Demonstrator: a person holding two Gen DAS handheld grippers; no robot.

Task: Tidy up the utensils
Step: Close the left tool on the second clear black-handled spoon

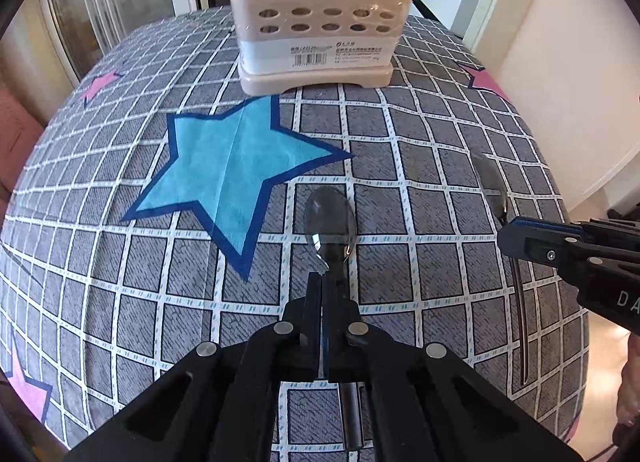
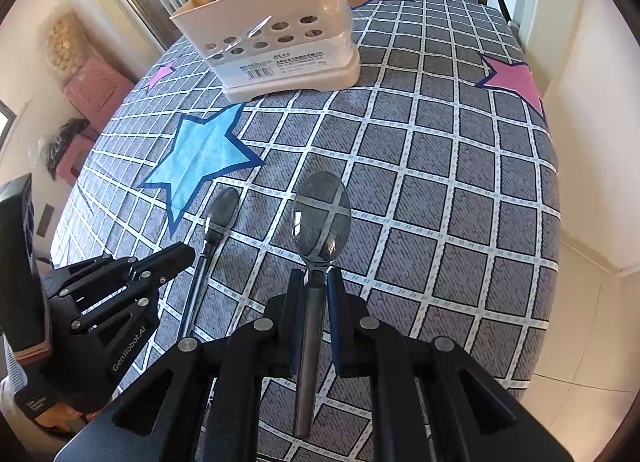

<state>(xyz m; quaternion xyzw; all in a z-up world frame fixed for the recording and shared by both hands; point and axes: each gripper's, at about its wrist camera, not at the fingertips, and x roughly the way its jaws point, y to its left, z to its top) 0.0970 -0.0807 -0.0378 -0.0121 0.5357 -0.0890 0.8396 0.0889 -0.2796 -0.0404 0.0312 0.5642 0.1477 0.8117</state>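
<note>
Both grippers, left (image 1: pixel 322 276) and right (image 2: pixel 314 276), had their fingers clamped on slim, stiff, slippery steel spoons (image 2: pixel 320 218) at the neck.

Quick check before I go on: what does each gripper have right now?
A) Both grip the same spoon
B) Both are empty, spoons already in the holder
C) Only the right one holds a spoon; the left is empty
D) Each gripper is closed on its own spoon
D: the right gripper clamps the larger spoon at its neck, and the left gripper is closed on the smaller spoon.
</note>
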